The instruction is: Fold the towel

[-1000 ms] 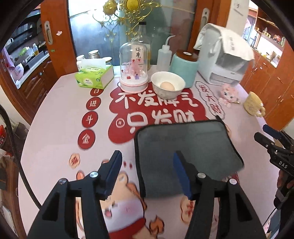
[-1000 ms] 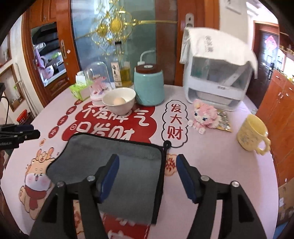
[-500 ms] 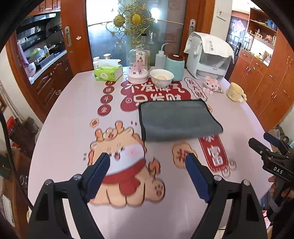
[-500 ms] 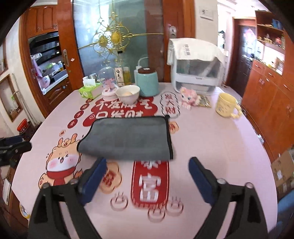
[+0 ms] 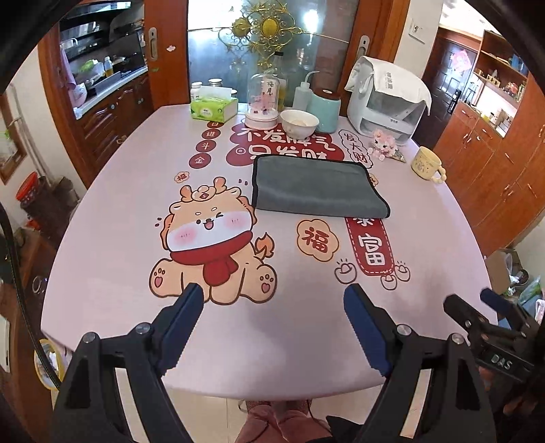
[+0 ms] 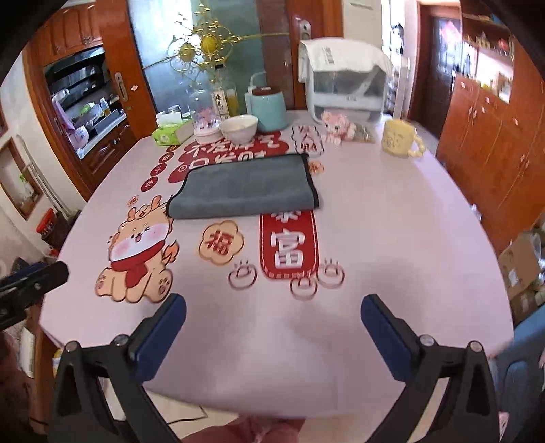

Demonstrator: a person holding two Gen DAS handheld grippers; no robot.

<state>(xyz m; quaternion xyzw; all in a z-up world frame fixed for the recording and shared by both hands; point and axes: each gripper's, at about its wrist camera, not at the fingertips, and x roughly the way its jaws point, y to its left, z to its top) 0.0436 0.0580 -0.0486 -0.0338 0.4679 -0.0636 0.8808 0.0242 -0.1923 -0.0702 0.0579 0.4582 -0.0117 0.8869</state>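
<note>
towel folded flat, desk at 12 o'clock | left tongs apart, empty | right tongs apart, empty

Ahead of the gripper stretches a pink worktop printed with a cartoon dragon and red panels of Chinese characters, and past its far edge stands a frosted glass door with a gilt ornament, framed in reddish wood. To the left a kitchen counter shows through an opening. To the right runs a wall of reddish wooden cabinets, with cardboard boxes on the floor below them.
</note>
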